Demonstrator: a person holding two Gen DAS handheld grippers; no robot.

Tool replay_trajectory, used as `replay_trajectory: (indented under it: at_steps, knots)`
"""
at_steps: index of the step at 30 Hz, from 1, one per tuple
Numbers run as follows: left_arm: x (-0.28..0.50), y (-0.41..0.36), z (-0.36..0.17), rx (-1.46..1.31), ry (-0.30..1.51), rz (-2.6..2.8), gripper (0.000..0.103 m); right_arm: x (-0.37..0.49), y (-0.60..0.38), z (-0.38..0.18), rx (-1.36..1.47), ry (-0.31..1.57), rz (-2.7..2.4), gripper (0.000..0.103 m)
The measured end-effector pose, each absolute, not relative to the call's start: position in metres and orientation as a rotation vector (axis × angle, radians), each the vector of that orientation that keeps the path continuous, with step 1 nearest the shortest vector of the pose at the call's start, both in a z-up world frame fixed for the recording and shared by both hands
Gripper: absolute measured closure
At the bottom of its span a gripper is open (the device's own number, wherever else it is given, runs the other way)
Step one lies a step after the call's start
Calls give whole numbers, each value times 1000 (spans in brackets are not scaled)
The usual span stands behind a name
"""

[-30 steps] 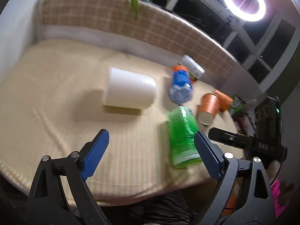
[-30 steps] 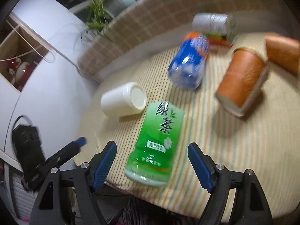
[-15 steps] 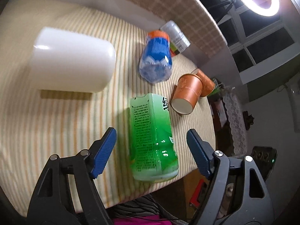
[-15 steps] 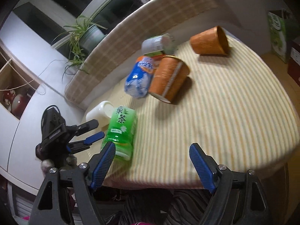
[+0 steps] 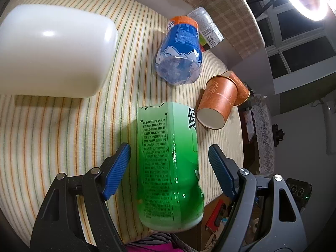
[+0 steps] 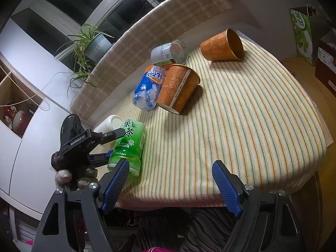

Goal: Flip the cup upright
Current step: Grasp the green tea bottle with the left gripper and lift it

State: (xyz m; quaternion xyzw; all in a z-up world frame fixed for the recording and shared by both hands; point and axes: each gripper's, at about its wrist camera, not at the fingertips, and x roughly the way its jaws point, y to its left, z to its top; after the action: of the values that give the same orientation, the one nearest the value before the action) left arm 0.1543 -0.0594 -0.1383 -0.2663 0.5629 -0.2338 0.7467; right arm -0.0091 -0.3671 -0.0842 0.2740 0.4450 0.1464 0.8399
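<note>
A green tea cup [image 5: 170,153] lies on its side on the striped tablecloth, its base toward me. My left gripper [image 5: 169,172] is open with one finger on each side of it, not touching. In the right wrist view the green cup [image 6: 130,145] lies at the table's left edge with the left gripper [image 6: 105,145] around it. My right gripper [image 6: 169,187] is open and empty over the table's front edge. A white cup [image 5: 52,50] lies on its side at upper left.
A blue bottle-shaped cup [image 5: 180,52] and a clear labelled one [image 5: 206,29] lie on their sides behind. Two orange paper cups [image 6: 178,88] [image 6: 222,45] lie on their sides. A checked backrest [image 6: 168,19] borders the far edge. A potted plant [image 6: 90,44] stands behind it.
My left gripper has moved forward and its open fingers now straddle the green cup. My right gripper has drawn back from the table and turned to the right.
</note>
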Motion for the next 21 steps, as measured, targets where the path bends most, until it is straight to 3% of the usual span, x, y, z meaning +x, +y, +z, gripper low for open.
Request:
replay_trajectory:
  at_steps: [6, 21]
  knots:
    - [156, -64, -145, -583, 1243, -511, 42, -11, -371, -86, 586, 940, 301, 19]
    - [133, -69, -101, -424, 1053, -476, 46, -5, -362, -82, 567, 936, 319, 19]
